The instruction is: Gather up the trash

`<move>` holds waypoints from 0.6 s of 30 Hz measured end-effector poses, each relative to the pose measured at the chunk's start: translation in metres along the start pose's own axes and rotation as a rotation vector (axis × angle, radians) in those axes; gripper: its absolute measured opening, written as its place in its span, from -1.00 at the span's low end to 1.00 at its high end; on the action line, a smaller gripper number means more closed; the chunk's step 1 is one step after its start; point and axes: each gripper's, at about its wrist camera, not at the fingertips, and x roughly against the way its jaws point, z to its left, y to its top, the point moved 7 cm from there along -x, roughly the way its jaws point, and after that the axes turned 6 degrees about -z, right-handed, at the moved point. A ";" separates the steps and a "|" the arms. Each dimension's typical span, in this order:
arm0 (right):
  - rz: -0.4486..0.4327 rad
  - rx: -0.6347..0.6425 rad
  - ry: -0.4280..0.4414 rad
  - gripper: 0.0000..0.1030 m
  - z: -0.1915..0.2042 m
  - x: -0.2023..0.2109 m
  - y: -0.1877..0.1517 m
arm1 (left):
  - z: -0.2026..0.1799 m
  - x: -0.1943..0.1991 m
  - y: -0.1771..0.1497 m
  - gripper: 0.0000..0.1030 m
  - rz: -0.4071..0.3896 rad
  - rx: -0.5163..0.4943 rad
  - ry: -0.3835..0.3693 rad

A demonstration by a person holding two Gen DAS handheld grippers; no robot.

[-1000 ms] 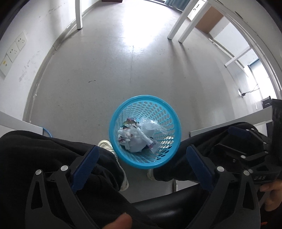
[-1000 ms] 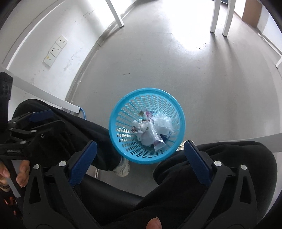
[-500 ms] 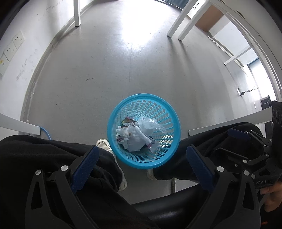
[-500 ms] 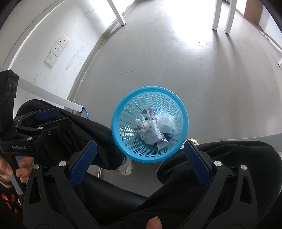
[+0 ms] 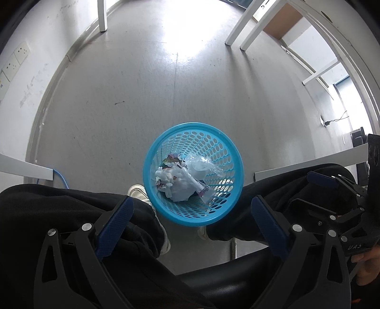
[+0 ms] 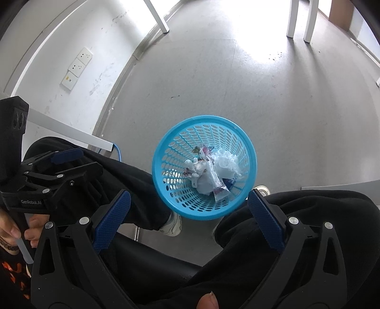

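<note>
The room has a grey floor with a white wall on one side, where three white sockets sit in a row, and white furniture legs stand at the far end in bright light. A blue basket with a perforated wall stands upright on the floor, between the two legs of a seated person in black trousers. Inside the basket lies the trash: crumpled white paper, a clear plastic bag and some small colourful wrappers, all resting at the bottom. A white shoe shows just beside the basket on one side, and in the right wrist view a second shoe appears at the other side. A thin blue cable runs on the floor near a white bar. The left gripper hangs above the basket with its jaws wide apart and nothing between them; its blue pads frame the basket from both sides. The right gripper is in the same state, jaws spread wide and holding nothing. In the right wrist view the left gripper is also visible from the side, held by a hand over the person's knee.
</note>
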 end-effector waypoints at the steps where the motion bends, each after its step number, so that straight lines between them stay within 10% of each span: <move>1: 0.001 0.001 0.001 0.83 0.000 -0.001 0.000 | 0.001 0.000 0.001 0.89 0.002 0.002 0.000; 18: 0.000 -0.047 0.038 0.83 -0.006 0.001 0.004 | 0.002 -0.006 0.004 0.89 0.022 0.016 -0.027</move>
